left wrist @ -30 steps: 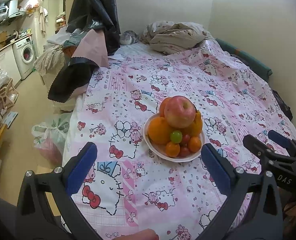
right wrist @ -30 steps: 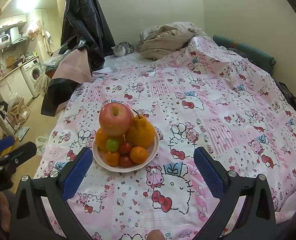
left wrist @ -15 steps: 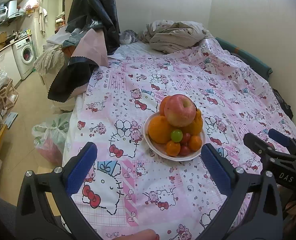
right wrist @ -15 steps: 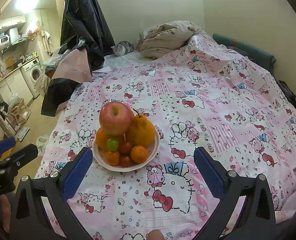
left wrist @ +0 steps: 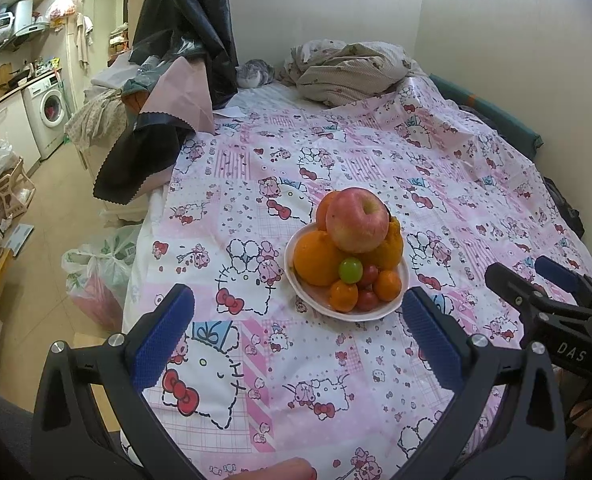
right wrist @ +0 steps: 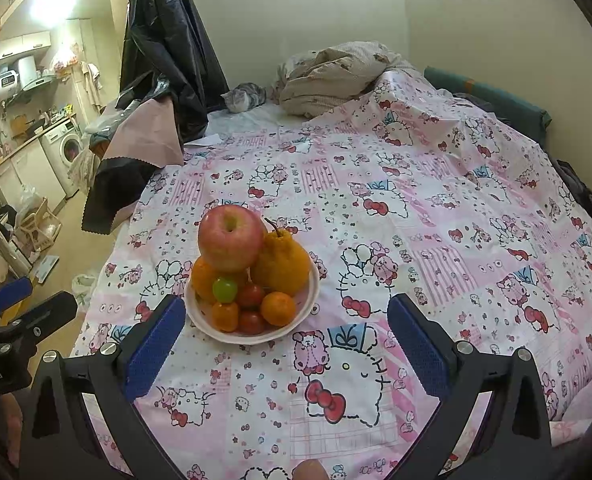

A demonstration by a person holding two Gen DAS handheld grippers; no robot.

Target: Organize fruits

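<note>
Nearest, the left hand-held gripper (left wrist: 297,324) and the right hand-held gripper (right wrist: 286,330) both hang spread wide, holding nothing. Beyond them the fruits already sit piled in a shallow white ceramic bowl (right wrist: 309,300), the red-yellow apple (right wrist: 230,238) topmost, on a pink cartoon-print bedspread (right wrist: 435,216). That pile fits either finished organizing or fruit awaiting sorting. Farther off, rumpled beige bedding (right wrist: 335,76) meets the wall.

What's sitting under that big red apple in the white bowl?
The red apple rests on a large orange and a knobbly orange citrus; the white bowl's bottom is hidden by fruit.
</note>
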